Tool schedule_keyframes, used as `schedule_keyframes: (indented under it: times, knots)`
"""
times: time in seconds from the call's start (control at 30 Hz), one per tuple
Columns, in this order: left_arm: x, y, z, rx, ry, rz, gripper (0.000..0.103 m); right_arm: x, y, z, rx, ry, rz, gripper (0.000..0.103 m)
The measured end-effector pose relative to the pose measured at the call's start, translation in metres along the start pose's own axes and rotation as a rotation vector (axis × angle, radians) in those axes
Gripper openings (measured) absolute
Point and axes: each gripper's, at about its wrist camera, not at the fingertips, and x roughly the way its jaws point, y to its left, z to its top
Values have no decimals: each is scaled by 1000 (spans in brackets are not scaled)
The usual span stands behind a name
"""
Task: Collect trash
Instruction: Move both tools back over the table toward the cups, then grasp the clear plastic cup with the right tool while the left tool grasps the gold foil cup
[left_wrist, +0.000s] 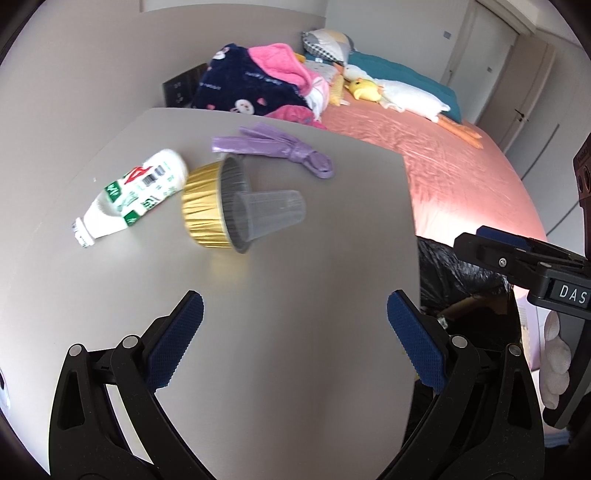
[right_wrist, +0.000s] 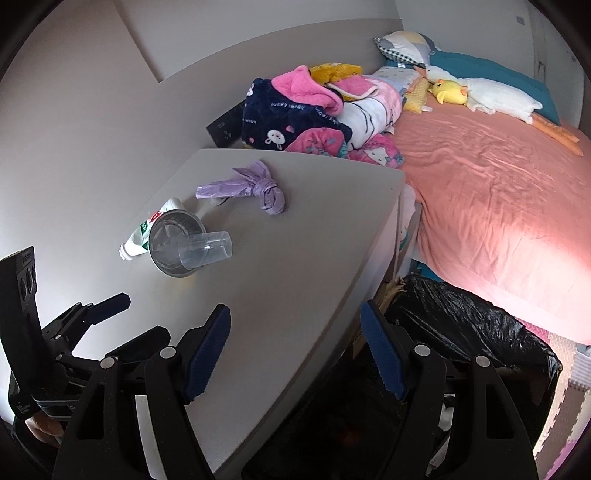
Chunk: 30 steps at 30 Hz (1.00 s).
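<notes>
On the grey table (left_wrist: 295, 350) lie a white bottle with a green and red label (left_wrist: 133, 194), a gold foil cup on its side (left_wrist: 210, 205) with a clear plastic cup (left_wrist: 273, 212) lying in its mouth, and a knotted purple plastic bag (left_wrist: 280, 151). They also show in the right wrist view: bottle (right_wrist: 142, 236), foil cup (right_wrist: 166, 240), clear cup (right_wrist: 207, 247), purple bag (right_wrist: 243, 188). My left gripper (left_wrist: 295, 317) is open and empty, short of the cups. My right gripper (right_wrist: 295, 332) is open and empty over the table's right edge, beside the black-lined bin (right_wrist: 480, 332).
The bin (left_wrist: 458, 273) stands between the table and a bed with a pink sheet (right_wrist: 498, 192). A pile of clothes (right_wrist: 314, 114) and plush toys (right_wrist: 480, 92) lie on the bed. A wall runs behind the table.
</notes>
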Motion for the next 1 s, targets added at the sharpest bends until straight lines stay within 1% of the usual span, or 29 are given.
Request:
schedule_keyframes:
  times: [0.33,0.63,0.83,1.0]
  knots:
    - [-1,35,0,-76,0,47,96,36,32,16,-123,66,22,73]
    - [-4,62,2,-130,-9,81,96,73,63,30,-294,129,35,73]
    - [-4,77,-3,-177,-5,98,96,94,78,35,-375,165,45,73]
    - [-4,83,-3,-182,-3,112,96,111,93,36,-485,187,31,73]
